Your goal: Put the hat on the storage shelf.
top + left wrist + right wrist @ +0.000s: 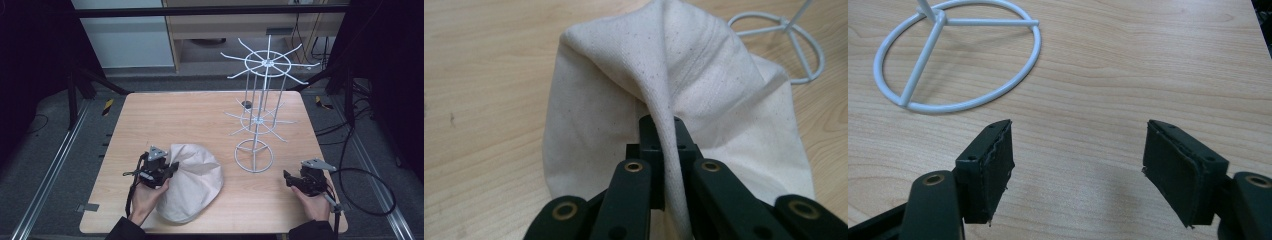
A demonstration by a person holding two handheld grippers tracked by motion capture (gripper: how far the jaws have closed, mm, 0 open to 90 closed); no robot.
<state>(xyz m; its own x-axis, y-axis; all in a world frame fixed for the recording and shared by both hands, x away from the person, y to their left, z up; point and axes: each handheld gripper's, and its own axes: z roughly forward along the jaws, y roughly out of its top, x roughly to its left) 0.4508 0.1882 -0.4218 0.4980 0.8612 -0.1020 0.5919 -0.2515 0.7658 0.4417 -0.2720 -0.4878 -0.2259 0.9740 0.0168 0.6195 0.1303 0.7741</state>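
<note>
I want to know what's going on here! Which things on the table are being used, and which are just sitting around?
Being used:
- cream cloth bag, a fold pinched in the left gripper
- white wire rack, likely where it goes

Sitting around:
- right gripper, jaws open, nothing between them
- small dark object behind the rack, too small to tell

Both grippers, left gripper (172,167) and right gripper (286,176): black bodies, brass-ringed pivot screws, ribbed black jaw pads, grey three-cornered top plates, black trailing cables. Dark sleeves.

cloth bag (192,182) on table (165,117) front-left | wire rack (260,107) right, behind
</note>
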